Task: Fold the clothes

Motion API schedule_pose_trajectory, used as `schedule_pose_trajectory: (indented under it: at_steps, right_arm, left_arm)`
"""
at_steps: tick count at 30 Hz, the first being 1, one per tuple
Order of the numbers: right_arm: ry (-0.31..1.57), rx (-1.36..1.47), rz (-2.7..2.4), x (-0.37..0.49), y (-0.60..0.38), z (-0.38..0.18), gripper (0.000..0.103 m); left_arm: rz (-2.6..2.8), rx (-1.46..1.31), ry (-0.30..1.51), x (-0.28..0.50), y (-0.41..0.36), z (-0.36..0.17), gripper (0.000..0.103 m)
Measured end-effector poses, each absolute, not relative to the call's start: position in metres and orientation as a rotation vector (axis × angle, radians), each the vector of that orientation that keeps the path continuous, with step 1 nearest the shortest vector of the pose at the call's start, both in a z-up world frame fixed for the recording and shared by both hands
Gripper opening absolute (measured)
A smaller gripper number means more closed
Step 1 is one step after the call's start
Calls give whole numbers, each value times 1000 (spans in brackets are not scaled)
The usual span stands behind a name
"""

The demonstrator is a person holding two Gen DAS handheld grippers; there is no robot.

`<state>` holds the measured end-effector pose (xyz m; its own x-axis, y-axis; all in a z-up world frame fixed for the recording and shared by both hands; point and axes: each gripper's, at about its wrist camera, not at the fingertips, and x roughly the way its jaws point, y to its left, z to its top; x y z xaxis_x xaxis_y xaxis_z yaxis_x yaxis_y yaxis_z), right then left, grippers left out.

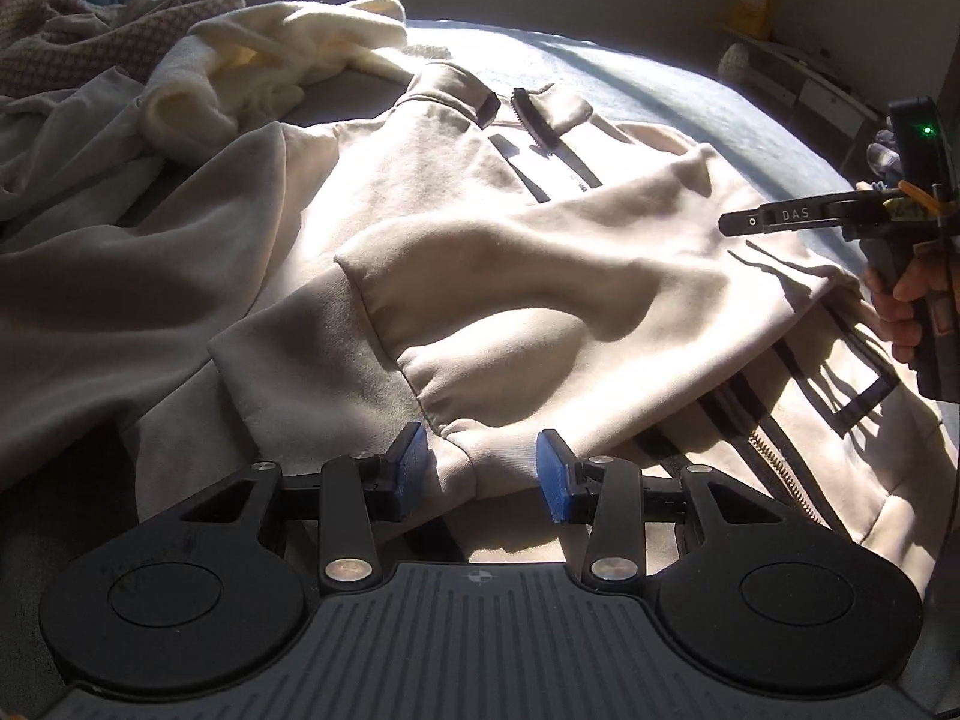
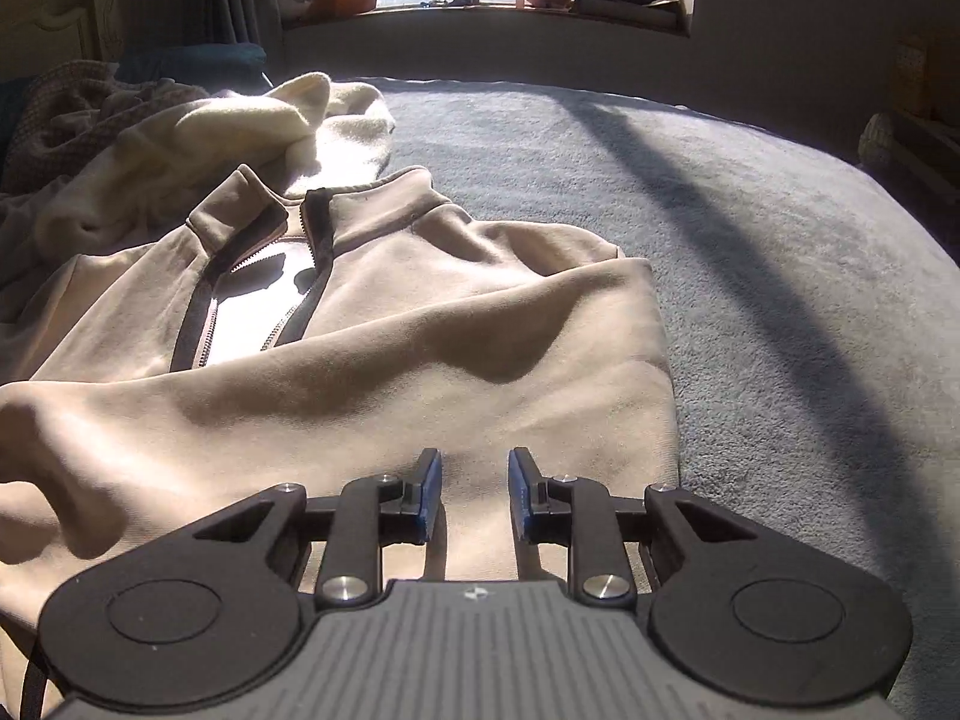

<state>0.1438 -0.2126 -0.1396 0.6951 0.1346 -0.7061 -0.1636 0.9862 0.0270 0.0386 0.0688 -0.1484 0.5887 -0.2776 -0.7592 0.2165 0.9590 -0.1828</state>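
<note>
A beige zip-up jacket [image 1: 456, 192] with dark zipper trim lies flat on the bed, collar at the far side. One sleeve [image 1: 528, 276] is folded across its front. In the left wrist view my left gripper [image 1: 483, 465] stands open, and the sleeve's cuff [image 1: 486, 462] lies between its blue pads [image 1: 411, 456] without being squeezed. My right gripper [image 2: 474, 492] is open just above the jacket's folded right side [image 2: 480, 360], with nothing between its fingers. From the left view, the right gripper [image 1: 741, 222] comes in from the right edge, held by a hand [image 1: 900, 306].
A cream garment [image 1: 258, 60] and a crumpled beige one [image 1: 72, 138] are heaped at the far left beside a knitted blanket [image 1: 54, 30]. The grey-blue bed cover [image 2: 750, 240] stretches right of the jacket. A window sill [image 2: 480, 6] runs along the back; shelves [image 1: 828, 90] stand at the right.
</note>
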Motion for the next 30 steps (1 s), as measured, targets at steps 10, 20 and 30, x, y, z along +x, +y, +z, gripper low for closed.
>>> schedule_pose_trajectory:
  at_steps: [10, 20, 30]
  right_arm:
    - [800, -126, 607, 161, -102, -164, 26]
    - [759, 47, 557, 178, -115, -132, 27]
    - [657, -343, 857, 93, -12, -145, 26]
  left_arm:
    - [-279, -3, 906, 33, 58, -146, 40]
    - [-286, 19, 896, 24, 67, -142, 41]
    - [-255, -148, 888, 25, 95, -142, 41]
